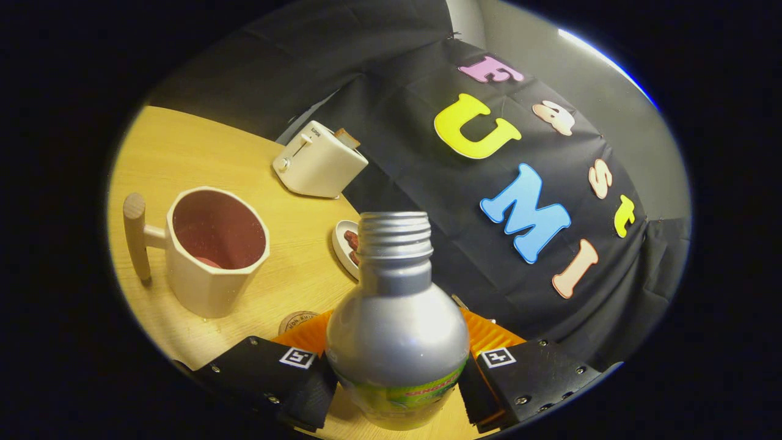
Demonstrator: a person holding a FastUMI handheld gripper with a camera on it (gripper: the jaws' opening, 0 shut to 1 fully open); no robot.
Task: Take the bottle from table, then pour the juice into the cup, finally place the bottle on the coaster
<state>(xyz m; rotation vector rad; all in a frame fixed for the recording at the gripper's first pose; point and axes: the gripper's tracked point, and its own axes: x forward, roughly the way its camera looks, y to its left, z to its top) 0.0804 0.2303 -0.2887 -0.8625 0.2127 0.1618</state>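
Observation:
A silver bottle (396,318) with an open threaded neck and a green label stands between my fingers; my gripper (397,382) is shut on its lower body, one black finger pressing each side. The whole scene is tilted. A cream cup (215,253) with a dark red inside and a wooden handle sits on the wooden table (183,153), ahead and to the left of the bottle. An orange ribbed coaster (492,336) lies just behind the bottle, partly hidden by it.
A cream toaster (319,160) with a slice in it stands at the table's far edge. A small white dish (346,244) holding dark red pieces lies behind the bottle's neck. A small round wooden disc (298,320) lies beside the coaster.

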